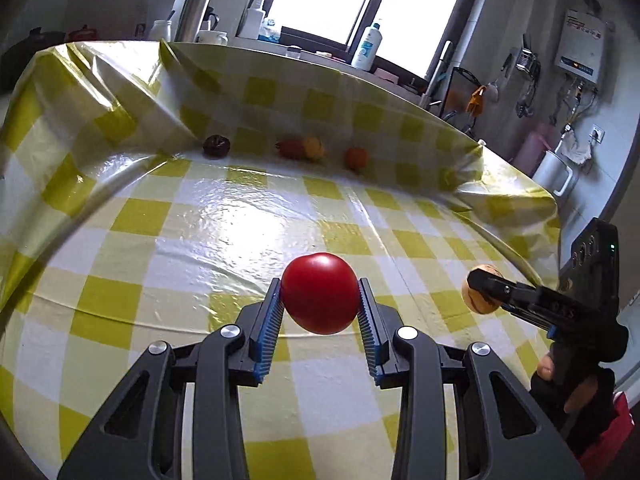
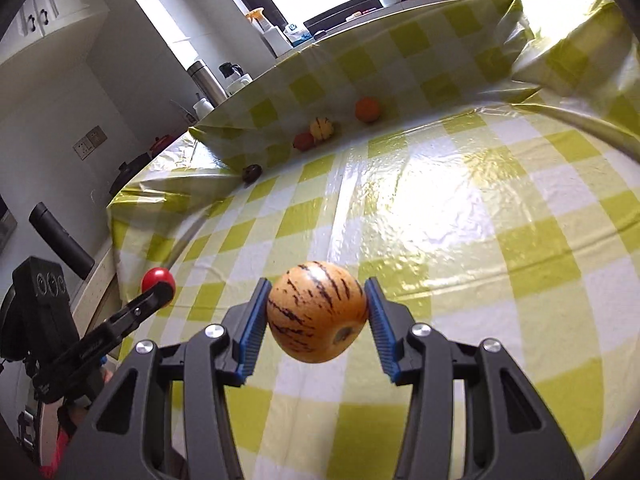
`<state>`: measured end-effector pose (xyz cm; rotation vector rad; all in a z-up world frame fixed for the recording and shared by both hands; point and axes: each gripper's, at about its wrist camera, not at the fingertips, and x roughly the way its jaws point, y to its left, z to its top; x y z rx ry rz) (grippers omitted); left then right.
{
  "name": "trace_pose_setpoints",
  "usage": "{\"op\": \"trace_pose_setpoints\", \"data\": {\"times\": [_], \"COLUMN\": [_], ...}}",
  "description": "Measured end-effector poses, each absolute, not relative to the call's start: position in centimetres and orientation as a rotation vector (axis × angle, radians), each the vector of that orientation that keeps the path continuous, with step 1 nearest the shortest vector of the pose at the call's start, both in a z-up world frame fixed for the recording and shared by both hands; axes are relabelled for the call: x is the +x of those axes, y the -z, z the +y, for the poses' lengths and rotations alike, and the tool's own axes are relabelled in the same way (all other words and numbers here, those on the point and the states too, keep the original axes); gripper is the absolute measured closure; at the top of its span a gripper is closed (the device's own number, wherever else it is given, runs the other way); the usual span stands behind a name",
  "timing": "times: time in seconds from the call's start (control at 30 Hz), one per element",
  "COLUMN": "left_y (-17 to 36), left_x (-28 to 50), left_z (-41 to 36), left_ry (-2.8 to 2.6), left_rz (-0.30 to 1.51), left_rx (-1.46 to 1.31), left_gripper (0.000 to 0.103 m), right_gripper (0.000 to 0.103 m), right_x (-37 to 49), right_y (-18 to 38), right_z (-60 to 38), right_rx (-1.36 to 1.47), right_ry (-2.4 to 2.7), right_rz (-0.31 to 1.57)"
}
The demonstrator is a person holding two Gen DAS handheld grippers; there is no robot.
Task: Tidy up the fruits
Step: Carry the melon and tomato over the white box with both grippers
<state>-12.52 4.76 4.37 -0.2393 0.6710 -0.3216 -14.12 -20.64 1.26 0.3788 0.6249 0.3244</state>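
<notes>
My left gripper [image 1: 320, 300] is shut on a red tomato [image 1: 319, 292], held above the checked tablecloth [image 1: 224, 240]. My right gripper [image 2: 317, 312] is shut on a tan striped melon-like fruit [image 2: 316, 310], also off the table. Each gripper shows in the other's view: the right gripper [image 1: 480, 290] with its striped fruit [image 1: 478, 300], the left gripper [image 2: 158, 290] with the tomato [image 2: 157, 278]. Along the far raised cloth lie a dark purple fruit [image 1: 216, 146], a red fruit [image 1: 289, 148] touching a yellow striped fruit [image 1: 314, 148], and an orange [image 1: 356, 159].
The yellow-and-white cloth turns up into a wall [image 1: 320, 100] at the back and sides. Behind it a counter holds a steel flask [image 1: 196, 10], a spray bottle [image 1: 256, 12] and a white lotion bottle [image 1: 368, 46]. A hand [image 1: 568, 384] holds the right gripper.
</notes>
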Motion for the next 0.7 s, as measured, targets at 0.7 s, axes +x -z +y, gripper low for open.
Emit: {"op": "trace_pose_setpoints", "data": {"times": [0.7], "left_y": [-4.1], "left_x": [-19.0], "left_z": [-9.2], "left_ry": [0.622], "left_rz": [0.734], "left_rx": [-0.055], "left_gripper": [0.068], "right_gripper": [0.055], "right_x": [-30.8], "right_y": [-0.6], "right_z": [-35.6], "right_rx": [0.499], "right_ry": [-0.127], "right_rz": [0.441]}}
